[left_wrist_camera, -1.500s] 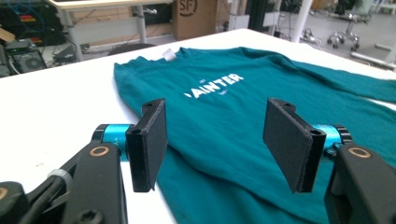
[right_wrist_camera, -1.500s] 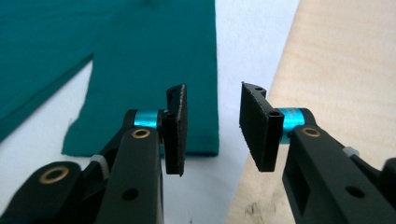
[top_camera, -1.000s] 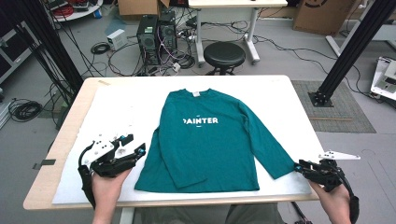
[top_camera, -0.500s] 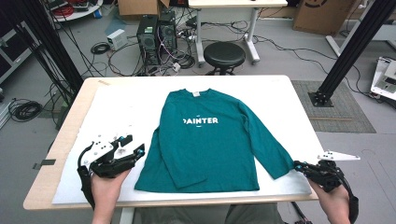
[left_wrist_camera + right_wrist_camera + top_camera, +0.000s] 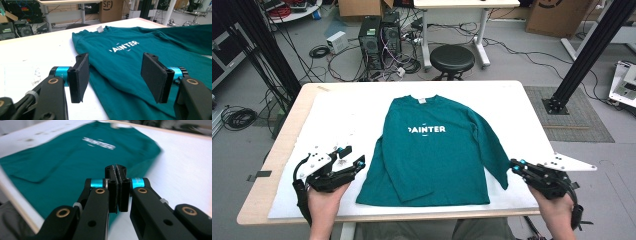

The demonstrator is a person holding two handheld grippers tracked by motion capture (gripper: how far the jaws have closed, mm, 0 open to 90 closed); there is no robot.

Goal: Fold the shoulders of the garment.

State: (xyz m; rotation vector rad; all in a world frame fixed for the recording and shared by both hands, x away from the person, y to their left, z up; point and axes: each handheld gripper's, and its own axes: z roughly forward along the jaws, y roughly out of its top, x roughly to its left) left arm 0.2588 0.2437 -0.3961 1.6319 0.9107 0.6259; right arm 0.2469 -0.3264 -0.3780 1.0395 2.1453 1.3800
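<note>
1. Teal long-sleeved shirt spread flat, front up, mid-worktop, collar at the far side.
2. Left gripper just beside the shirt's left sleeve, jaws spread wide, grasping nothing.
3. Right gripper at the right cuff, jaws pressed together, nothing seen between them.

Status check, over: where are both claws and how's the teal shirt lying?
Left claw open, low beside the shirt's edge. Right claw shut, empty, near the sleeve cuff. Teal shirt flat, print up, one sleeve folded in. Nothing on it.
</note>
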